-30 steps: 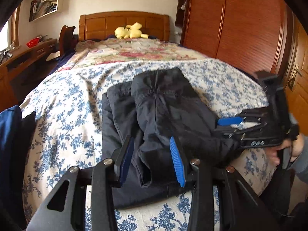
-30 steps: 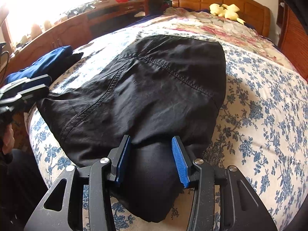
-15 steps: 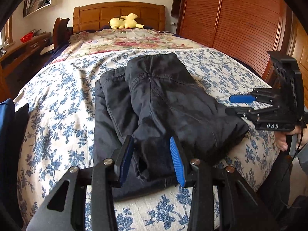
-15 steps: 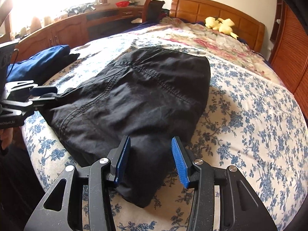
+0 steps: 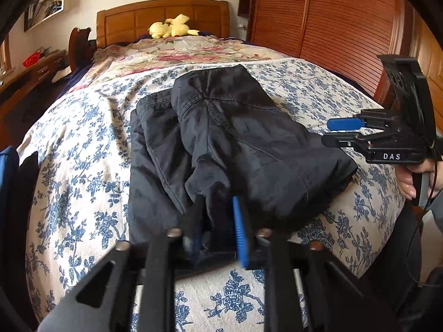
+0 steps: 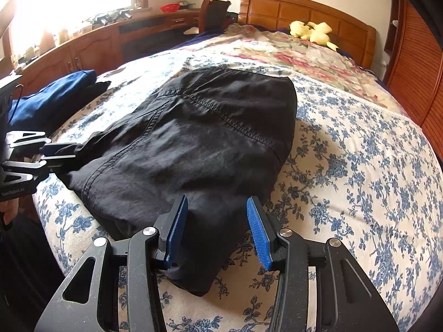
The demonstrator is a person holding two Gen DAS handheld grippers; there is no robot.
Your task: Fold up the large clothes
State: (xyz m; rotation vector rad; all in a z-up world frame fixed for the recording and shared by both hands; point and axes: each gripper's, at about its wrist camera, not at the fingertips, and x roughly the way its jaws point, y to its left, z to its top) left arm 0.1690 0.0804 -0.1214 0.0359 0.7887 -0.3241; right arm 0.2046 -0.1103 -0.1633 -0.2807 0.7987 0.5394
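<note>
Black trousers [image 5: 235, 144] lie folded on the blue-flowered bedspread [image 5: 77, 166]. In the left wrist view my left gripper [image 5: 218, 229] is at their near edge. Its jaws are closing, and a bunched fold of the black cloth is pinched between the blue pads [image 5: 239, 232]. In the right wrist view the trousers [image 6: 199, 144] fill the middle, and my right gripper [image 6: 217, 207] stands open over their near corner, with cloth lying between the fingers unpinched. The left gripper [image 6: 59, 153] shows at the garment's left corner, and the right gripper [image 5: 346, 132] hangs beside its right edge.
A blue and a dark garment [image 6: 55, 99] lie stacked at the bed's left edge. A yellow plush toy [image 5: 171, 29] sits by the wooden headboard [image 5: 163, 13]. Wooden wardrobe doors [image 5: 332, 27] run along the right, and a desk [image 6: 91, 47] stands under the window.
My left gripper's jaws have narrowed onto a fold of the trousers. The right gripper has drawn back from the garment's edge with its opening unchanged.
</note>
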